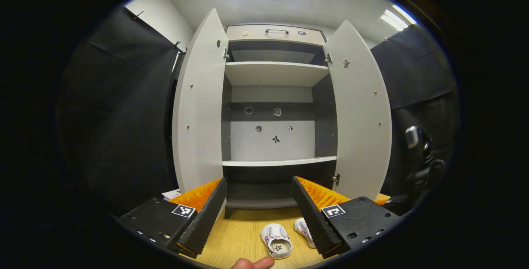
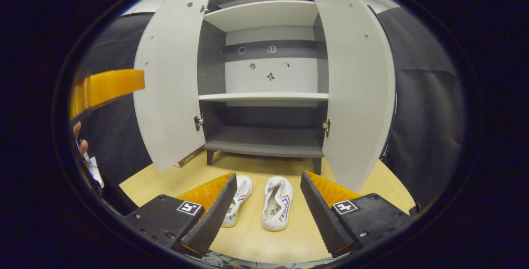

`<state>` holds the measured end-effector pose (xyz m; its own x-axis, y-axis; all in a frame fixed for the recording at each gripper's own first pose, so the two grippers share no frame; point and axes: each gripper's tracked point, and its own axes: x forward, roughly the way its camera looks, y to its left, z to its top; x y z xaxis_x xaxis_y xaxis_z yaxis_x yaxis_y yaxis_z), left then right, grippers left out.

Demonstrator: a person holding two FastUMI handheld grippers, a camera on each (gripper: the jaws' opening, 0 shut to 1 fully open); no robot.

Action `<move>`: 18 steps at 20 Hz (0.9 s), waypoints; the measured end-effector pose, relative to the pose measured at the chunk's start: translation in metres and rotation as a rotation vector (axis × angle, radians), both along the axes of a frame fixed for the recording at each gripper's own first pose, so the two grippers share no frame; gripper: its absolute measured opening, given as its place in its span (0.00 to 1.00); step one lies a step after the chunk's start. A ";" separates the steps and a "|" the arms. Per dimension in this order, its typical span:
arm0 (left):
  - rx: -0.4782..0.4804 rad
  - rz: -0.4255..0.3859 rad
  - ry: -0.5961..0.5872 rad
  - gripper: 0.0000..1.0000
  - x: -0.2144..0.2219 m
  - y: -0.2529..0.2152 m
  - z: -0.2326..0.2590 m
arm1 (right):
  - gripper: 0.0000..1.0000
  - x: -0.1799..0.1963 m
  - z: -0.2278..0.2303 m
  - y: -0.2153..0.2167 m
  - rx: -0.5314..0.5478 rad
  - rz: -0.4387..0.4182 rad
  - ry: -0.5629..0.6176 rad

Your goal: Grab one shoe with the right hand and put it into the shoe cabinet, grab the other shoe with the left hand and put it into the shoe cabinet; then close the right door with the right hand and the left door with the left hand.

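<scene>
Hovering spread-jawed, the right gripper (image 2: 268,203) frames the right shoe (image 2: 277,203) at lower centre, lengthwise between its fingers.

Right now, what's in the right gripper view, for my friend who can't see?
Two small white shoes lie side by side on a light wooden floor, between the open right gripper fingers. Behind them stands a tall white shoe cabinet, both doors wide open.

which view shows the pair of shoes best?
Right gripper view: both shoes lie mostly in full between its open fingers. In the left gripper view they sit small at the bottom, one partly behind a finger.
</scene>
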<state>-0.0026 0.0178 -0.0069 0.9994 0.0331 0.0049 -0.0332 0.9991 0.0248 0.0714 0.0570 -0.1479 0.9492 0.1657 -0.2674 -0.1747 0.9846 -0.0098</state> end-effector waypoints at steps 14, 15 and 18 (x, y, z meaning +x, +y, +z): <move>0.005 0.031 0.030 0.95 0.006 0.028 -0.020 | 0.60 0.079 -0.141 0.007 0.009 0.001 0.324; 0.001 0.033 0.035 0.95 0.006 0.029 -0.022 | 0.52 0.084 -0.146 0.005 0.000 -0.007 0.335; 0.005 0.042 0.050 0.95 0.007 0.035 -0.026 | 0.53 0.102 -0.162 0.007 0.005 -0.023 0.363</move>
